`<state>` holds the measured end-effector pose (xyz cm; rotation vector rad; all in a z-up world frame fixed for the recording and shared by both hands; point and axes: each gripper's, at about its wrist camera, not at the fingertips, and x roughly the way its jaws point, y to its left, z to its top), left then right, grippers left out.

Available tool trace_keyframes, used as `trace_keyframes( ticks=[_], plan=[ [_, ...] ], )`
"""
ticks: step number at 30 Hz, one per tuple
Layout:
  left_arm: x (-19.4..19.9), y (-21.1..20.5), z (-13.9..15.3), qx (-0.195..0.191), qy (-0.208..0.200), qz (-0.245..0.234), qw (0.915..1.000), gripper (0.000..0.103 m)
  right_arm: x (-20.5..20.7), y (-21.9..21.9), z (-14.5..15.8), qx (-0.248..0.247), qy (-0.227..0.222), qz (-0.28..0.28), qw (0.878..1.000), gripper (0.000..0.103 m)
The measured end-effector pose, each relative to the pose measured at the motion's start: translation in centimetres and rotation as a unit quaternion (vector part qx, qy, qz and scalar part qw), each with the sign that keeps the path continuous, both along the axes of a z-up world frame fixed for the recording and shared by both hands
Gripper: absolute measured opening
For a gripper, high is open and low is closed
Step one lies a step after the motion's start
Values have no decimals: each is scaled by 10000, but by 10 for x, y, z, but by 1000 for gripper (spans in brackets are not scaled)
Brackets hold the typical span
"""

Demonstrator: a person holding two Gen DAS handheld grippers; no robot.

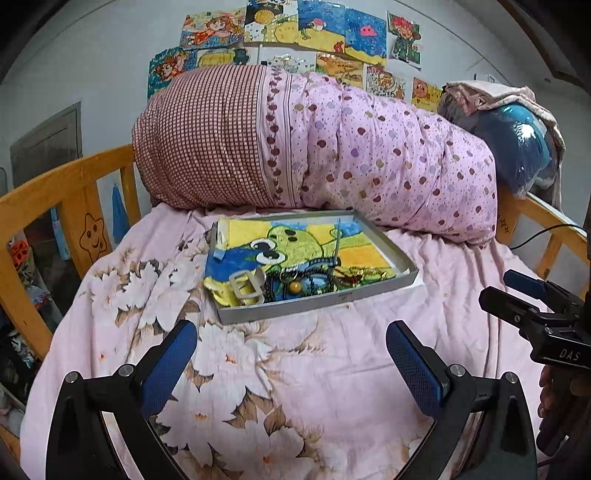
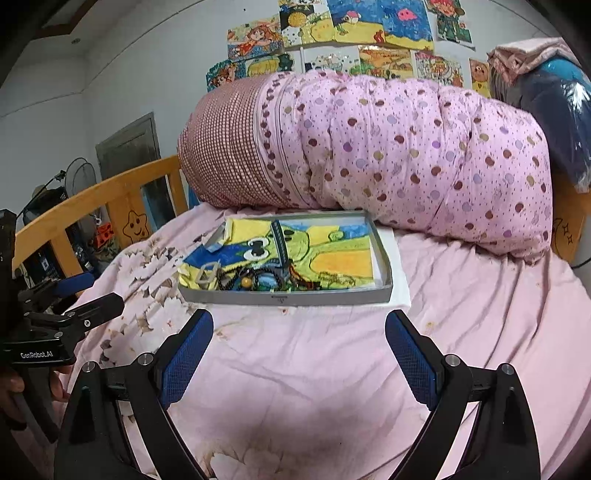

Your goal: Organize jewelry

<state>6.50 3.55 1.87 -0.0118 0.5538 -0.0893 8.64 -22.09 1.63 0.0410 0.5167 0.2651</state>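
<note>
Holding both tools short of the work, I report the left gripper (image 1: 291, 354) with its blue-padded fingers (image 1: 170, 363) wide apart and empty over the flowered bed sheet (image 1: 295, 387); the right gripper (image 2: 299, 350) stands likewise, fingers (image 2: 410, 356) spread and holding nothing, and each tool shows at the edge of the other's view. Neither touches anything. Just ahead on the bed lies the grey tray (image 1: 295, 304), lined with a frog-picture cloth (image 1: 295, 240), and the jewelry is heaped along its near edge: a pale square buckle (image 1: 245, 286) at the left, dark bead strands with a yellow bead (image 1: 294, 289) in the middle, and a gold-coloured tangle (image 1: 362, 275) to the right. In my judgement the step in hand is the approach and first pick. I would take the buckle first, since it lies apart from the knot, coming down over the near wall of the tray with fingers narrowed, and use the other tool to steady the tray. The strands look intertwined; lifting one may drag its neighbours. A thin upright strip (image 2: 280, 247) stands in the tray over the heap and could catch a finger. Soft bedding beneath may let the tray tip. Beyond it the rolled pink quilt (image 1: 369, 155) presses against the far rim, closing that side, with the wooden bed rail (image 1: 66, 184) left and drawings on the wall (image 1: 295, 29) behind.
</note>
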Motion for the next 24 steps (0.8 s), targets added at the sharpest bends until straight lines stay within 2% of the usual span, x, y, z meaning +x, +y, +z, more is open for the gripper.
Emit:
trace_keyframes(
  ticks=[9, 14, 24],
  plan=[
    [1, 3, -20, 140, 45, 119, 9998, 103, 10, -8, -27, -77, 351, -121, 9993, 92],
    [7, 4, -29, 132, 186, 131, 9997, 103, 13, -10, -33, -63, 451, -179, 9988, 92],
    [8, 3, -31, 138, 207, 109, 9996, 103, 14, -10, -37, -6, 547, -203, 9983, 92]
  ],
)
